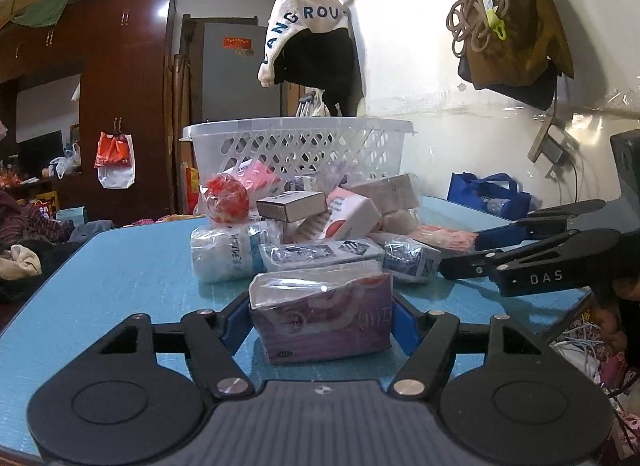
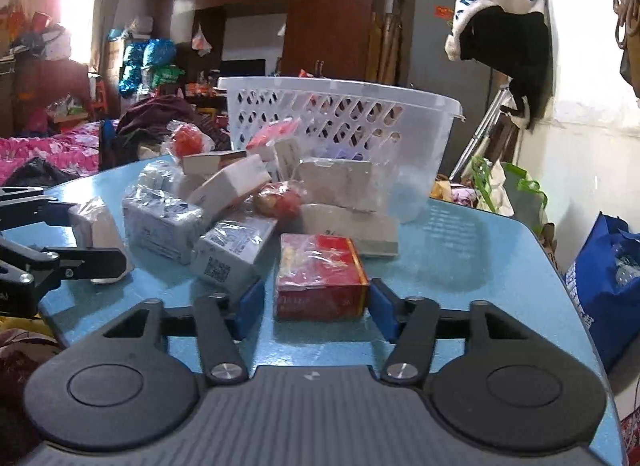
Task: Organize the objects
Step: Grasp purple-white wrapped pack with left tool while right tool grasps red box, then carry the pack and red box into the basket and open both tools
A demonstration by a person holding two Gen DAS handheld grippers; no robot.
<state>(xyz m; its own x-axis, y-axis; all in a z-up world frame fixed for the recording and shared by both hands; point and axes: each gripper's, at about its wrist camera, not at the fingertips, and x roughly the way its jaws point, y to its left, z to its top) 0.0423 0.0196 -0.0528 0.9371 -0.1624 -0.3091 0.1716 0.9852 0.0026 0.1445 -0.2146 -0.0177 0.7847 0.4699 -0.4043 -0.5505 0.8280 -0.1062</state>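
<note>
A pile of wrapped packets and small boxes [image 1: 320, 234] lies on the blue table [image 1: 120, 274] in front of a white lattice basket [image 1: 300, 141]. My left gripper [image 1: 320, 318] has its blue pads against both sides of a purple tissue packet [image 1: 322, 318] that rests on the table. In the right wrist view my right gripper [image 2: 320, 302] is open around a red box [image 2: 320, 278], with a gap at each pad. The basket [image 2: 340, 113] stands behind the pile [image 2: 240, 205]. The right gripper also shows at the right of the left wrist view [image 1: 520, 250].
A blue bag [image 2: 608, 278] sits beyond the table's right edge. A white and black garment [image 1: 312, 37] hangs on the wall behind the basket. A bed with pink bedding [image 2: 48, 145] and clutter lies to the left. Dark wardrobes [image 1: 120, 85] stand at the back.
</note>
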